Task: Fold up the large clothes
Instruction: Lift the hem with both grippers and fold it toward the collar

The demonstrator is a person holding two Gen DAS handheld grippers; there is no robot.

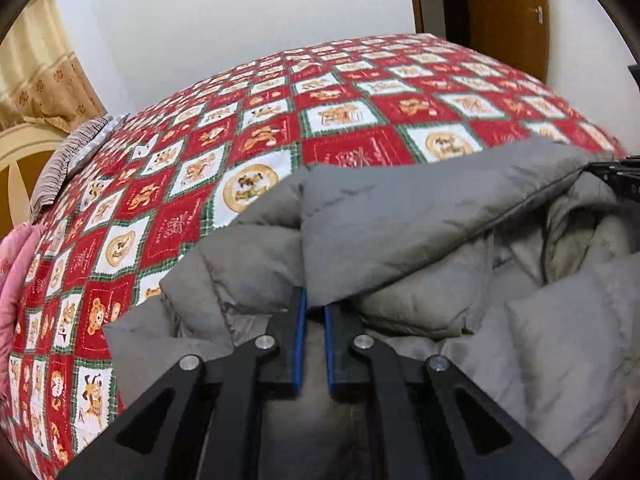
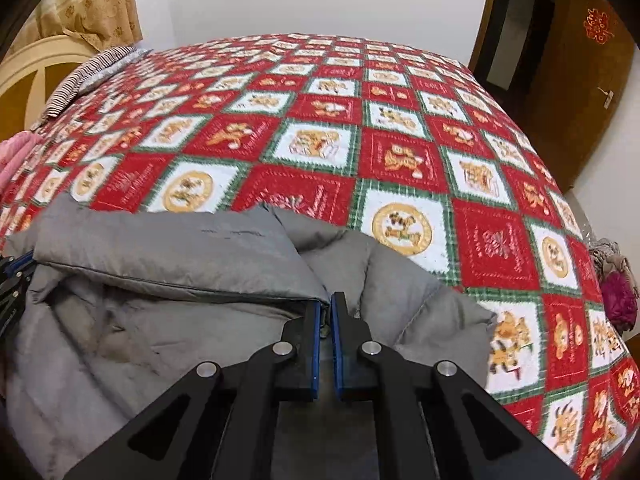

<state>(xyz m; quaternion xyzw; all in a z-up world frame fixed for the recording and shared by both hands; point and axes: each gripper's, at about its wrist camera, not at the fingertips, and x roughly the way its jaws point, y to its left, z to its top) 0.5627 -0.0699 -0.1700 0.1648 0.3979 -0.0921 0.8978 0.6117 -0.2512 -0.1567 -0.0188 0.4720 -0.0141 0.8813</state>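
The grey down jacket [image 1: 400,240] lies bunched at the near edge of the bed, on the red, white and green patchwork bedspread [image 1: 256,120], and we hold it at two points along one padded panel that is raised and doubled over the rest of the garment. Our left gripper [image 1: 315,312] has its blue-padded jaws drawn close on the panel's lower edge, pinching the fabric between them; our right gripper [image 2: 325,312] does the same at the panel's other end, its jaws nearly together on the seamed edge beside the dark zip line.

We judge that we are midway through laying this panel across the body of the jacket. To do it well, we should keep both pinches level and carry the edge forward together, with the panel taut between us so the puffy filling does not bunch, then lower it flat before letting go. The slippery shell may slide out of a light pinch, so the grip wants to stay firm until the fold rests.

Further out, the bedspread offers open room ahead. A striped pillow [image 2: 84,76] and a pink cloth [image 1: 16,272] sit at the far left, well apart from the jacket, and a heap of magenta and brown clothing [image 2: 616,292] lies off the right side. A curtain [image 2: 100,4] and a wooden door [image 2: 580,80] stand beyond. Nothing lies in the fold's path.
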